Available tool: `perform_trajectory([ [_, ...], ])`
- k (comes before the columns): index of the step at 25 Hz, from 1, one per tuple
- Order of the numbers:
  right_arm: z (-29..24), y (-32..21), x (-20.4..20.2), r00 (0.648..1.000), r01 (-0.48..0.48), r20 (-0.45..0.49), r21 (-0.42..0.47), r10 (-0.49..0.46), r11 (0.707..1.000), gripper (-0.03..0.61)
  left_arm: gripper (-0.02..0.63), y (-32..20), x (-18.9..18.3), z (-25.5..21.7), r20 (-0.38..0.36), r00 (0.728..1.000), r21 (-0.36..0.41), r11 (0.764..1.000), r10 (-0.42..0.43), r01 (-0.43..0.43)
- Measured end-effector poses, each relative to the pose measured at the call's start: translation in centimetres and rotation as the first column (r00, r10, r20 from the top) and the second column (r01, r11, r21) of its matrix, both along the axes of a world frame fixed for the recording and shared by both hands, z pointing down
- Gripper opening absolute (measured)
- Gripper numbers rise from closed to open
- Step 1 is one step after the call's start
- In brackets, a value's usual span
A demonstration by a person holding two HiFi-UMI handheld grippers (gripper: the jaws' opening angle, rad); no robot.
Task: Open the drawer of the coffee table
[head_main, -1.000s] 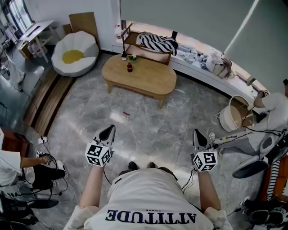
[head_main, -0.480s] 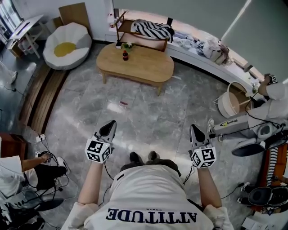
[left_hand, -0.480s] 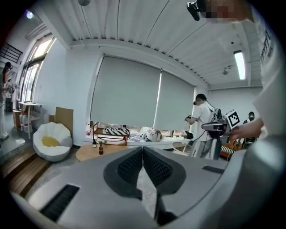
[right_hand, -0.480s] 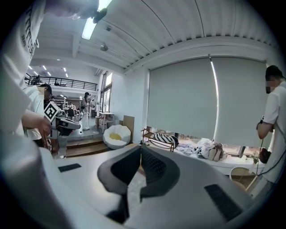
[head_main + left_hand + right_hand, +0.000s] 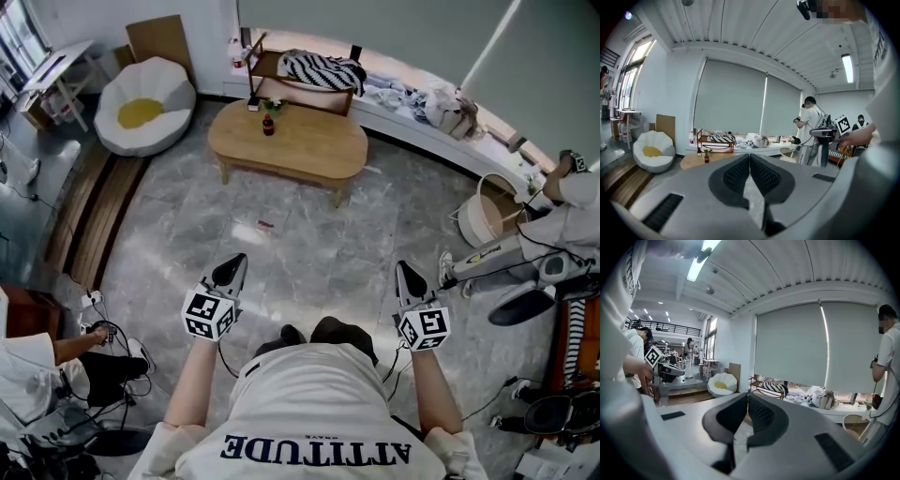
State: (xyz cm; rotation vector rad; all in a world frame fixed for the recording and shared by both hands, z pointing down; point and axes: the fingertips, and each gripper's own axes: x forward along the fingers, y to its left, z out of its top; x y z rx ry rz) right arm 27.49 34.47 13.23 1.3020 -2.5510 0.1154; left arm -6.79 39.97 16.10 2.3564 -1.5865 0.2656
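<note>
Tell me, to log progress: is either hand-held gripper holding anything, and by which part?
Nothing is held: the left hand-held gripper and right hand-held gripper are shut, empty, short of the coffee table.

A white beanbag (image 5: 150,94) with a yellow centre sits apart from a striped blanket (image 5: 319,67).

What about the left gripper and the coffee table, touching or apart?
Apart. The head view shows the left gripper held close to the person's body, with a wide stretch of grey floor between it and the coffee table.
</note>
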Motion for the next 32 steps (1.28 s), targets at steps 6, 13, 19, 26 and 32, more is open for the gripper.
perform_trajectory([
  [6, 0.0, -0.9, -1.4, 1.0, -0.007, -0.004, -0.005, 0.007, 1.0, 0.02, 0.021, -0.8, -1.5, 0.0, 0.0, 1.0, -0.01, 1.0, 0.001, -0.001],
  [13, 0.3, -2.6, -2.1, 1.0, -0.006, -0.008, -0.015, 0.006, 1.0, 0.02, 0.021, -2.2, -2.3, 0.1, 0.002, 1.0, -0.013, 1.0, -0.003, 0.003],
  [19, 0.9, -4.8, -3.0, 1.0, 0.011, -0.004, -0.017, -0.011, 1.0, 0.02, 0.021, -3.2, -3.3, 1.2, 0.0, 1.0, -0.028, 0.999, -0.031, 0.031],
  [26, 2.0, -9.6, -3.7, 1.0, 0.03, 0.01, -0.023, -0.03, 0.999, 0.02, 0.021, -7.0, -3.9, 2.0, 0.005, 0.998, -0.033, 0.998, -0.057, 0.057],
  [32, 2.9, -16.0, -3.9, 0.998, 0.064, 0.014, -0.048, -0.063, 0.997, 0.02, 0.021, -12.7, -3.3, 2.3, 0.011, 0.998, -0.054, 0.996, -0.066, 0.066],
])
